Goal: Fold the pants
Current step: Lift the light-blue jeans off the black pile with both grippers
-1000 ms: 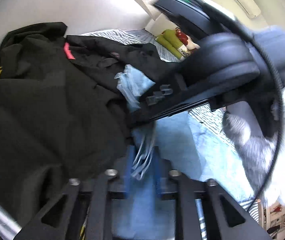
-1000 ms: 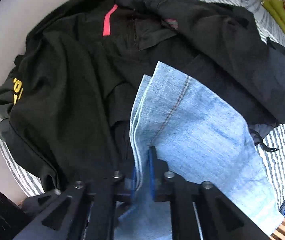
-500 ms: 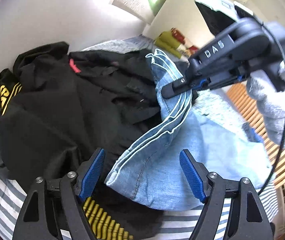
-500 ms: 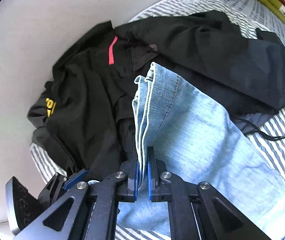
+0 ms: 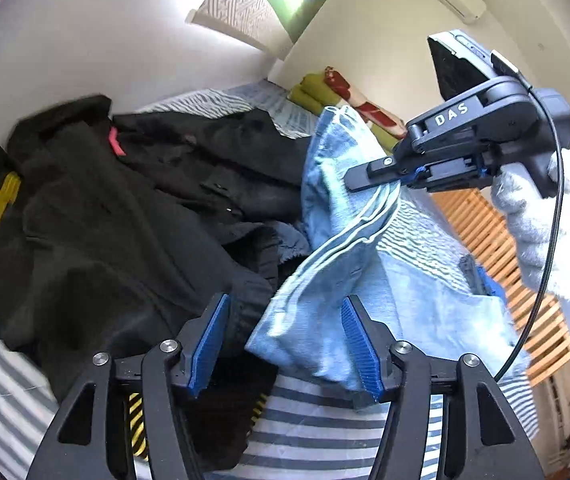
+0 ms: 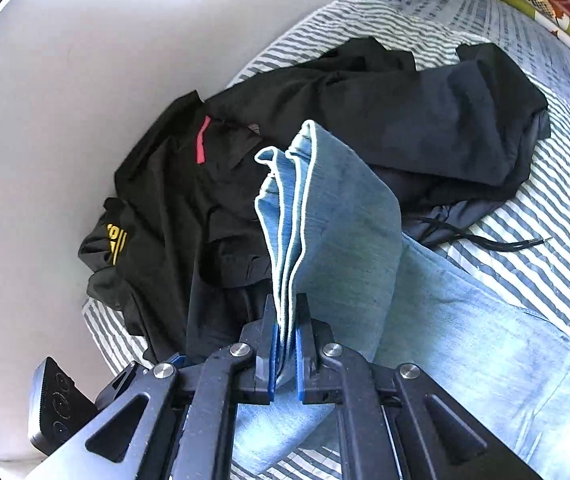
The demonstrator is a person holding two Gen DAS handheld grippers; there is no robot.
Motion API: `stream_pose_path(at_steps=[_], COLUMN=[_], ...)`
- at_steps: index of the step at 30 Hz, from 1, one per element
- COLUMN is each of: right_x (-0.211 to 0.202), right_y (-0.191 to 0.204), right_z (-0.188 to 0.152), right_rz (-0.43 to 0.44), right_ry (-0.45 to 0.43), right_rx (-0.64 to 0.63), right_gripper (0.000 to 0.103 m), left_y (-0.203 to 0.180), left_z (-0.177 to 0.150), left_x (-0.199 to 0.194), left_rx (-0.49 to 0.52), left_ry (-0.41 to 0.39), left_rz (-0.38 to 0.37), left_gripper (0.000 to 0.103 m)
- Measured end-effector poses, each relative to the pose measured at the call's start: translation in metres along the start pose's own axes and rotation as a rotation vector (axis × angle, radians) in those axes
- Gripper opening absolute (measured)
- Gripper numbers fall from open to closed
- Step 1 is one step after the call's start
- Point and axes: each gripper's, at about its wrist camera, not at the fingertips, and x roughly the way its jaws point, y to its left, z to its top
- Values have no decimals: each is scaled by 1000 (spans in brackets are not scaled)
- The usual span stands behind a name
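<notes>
The light blue jeans [image 5: 325, 208] lie partly on the striped bed, with their layered edge lifted. My right gripper [image 6: 285, 344] is shut on that stack of denim edges [image 6: 285, 216], which stands up from its pads. In the left wrist view the right gripper [image 5: 369, 174] comes in from the right, held by a white-gloved hand [image 5: 537, 220]. My left gripper [image 5: 285, 344] is lower, its jaws closing. A hanging fold of the jeans sits between the blue pads [image 5: 209, 344]; the left pad is clear of the cloth.
A heap of black clothes [image 5: 125, 220] with pink and yellow marks fills the bed's far side by the white wall [image 6: 65, 80]. Striped sheet [image 6: 545, 220] shows to the right. A green and red pillow [image 5: 325, 92] lies beyond. Wooden slats [image 5: 485, 232] border the bed.
My left gripper let go of the jeans edge, opened wide and drew back, then narrowed a little. My right gripper rose, lifting the pinched denim edges off the bed.
</notes>
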Motion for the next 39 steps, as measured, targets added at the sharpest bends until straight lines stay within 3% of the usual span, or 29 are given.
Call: stream_pose_path(at_steps=[6,8,9,15,17,19,23,28,34,39], right_x=[-17,-22,-23,-31,-32,-32,-38,-69,-131,-185], right_y=[-5,-10,-11,-13,-11,-9,-7,8,10,-45], right_z=[-5,-6,-6,-9,-10,-9,0,11,7,-20], right_rz=[16,20,18,26,22,13,5,65,106,106], right_ry=[-27,-33,-34,-45,-42,-42,-58,-109,-194,-259], right_rx=[5,18,19,23,13,7,5,-46,-78,-34], right_gripper=[6,6,6,6,6,6,6,5,5,5], left_y=[-25,-32,-36,-29,-28,-30,-25,-46,-120,-195], left_z=[3,1,-2,1,8,14,28,52,78,80], left_x=[-35,-46,-46,-7,2,8,4,-33,-62,-47], left_rx=[45,33,26,-105,-137,-139,-166,-116,23,121], left_ry=[-116,-145,-139,-1,-15,-12,-32,-93,-134,-110], left_rz=[95,71,55,-50,-112,-117,-127,-162,-208,-247], left_gripper=[74,82,88,88,80,15,10,8,8,8])
